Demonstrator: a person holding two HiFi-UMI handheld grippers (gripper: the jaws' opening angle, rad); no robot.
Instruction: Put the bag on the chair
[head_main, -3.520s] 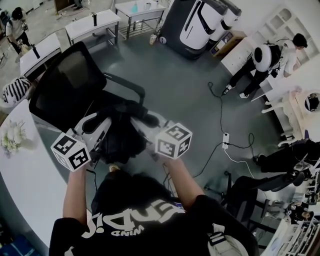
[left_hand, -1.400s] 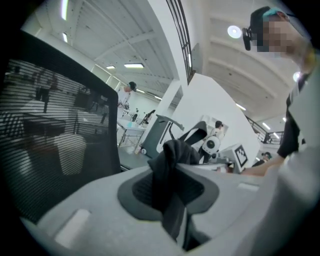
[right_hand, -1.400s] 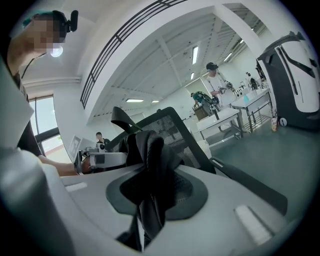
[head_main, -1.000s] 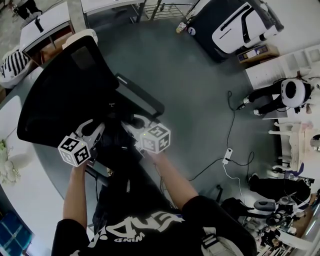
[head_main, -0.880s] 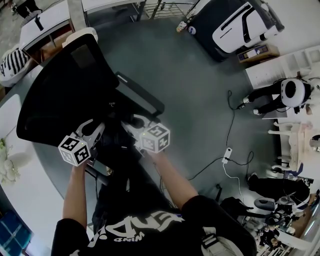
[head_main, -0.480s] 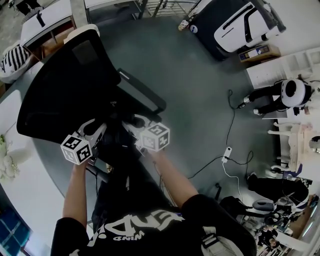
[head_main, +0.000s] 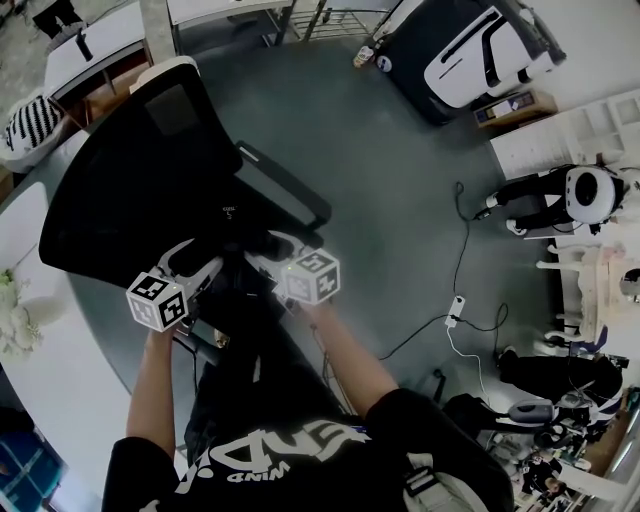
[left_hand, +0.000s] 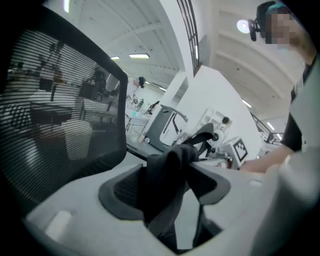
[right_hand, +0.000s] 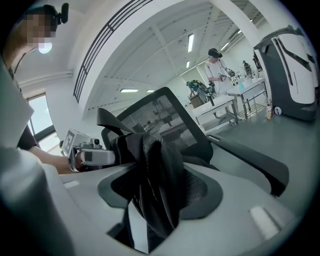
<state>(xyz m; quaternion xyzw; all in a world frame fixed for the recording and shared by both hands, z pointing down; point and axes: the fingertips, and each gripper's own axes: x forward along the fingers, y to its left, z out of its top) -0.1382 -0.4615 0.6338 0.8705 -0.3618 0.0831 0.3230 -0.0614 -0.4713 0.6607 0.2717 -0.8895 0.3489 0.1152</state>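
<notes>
Left gripper view has the left tongs (left_hand: 167, 187) opening, a bunch of the black bag (left_hand: 170, 165) slack between the pads. The right tongs (right_hand: 160, 192) are opening round another bunch (neither seems to press). The bag lies just below both, stretched from one to the other, apparently on the seat of the chair (head_main: 150, 190) before its mesh back. Both hands are equally near, so pulling clear likely means lifting up and back.

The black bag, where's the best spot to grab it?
I'd pinch the bunched folds of the bag, one at each end, coming from the person's side toward the back of the chair. The soft cloth gathers into narrow ridges there. The left tool and right tool each have such a fold between jaws that are opening.
</notes>
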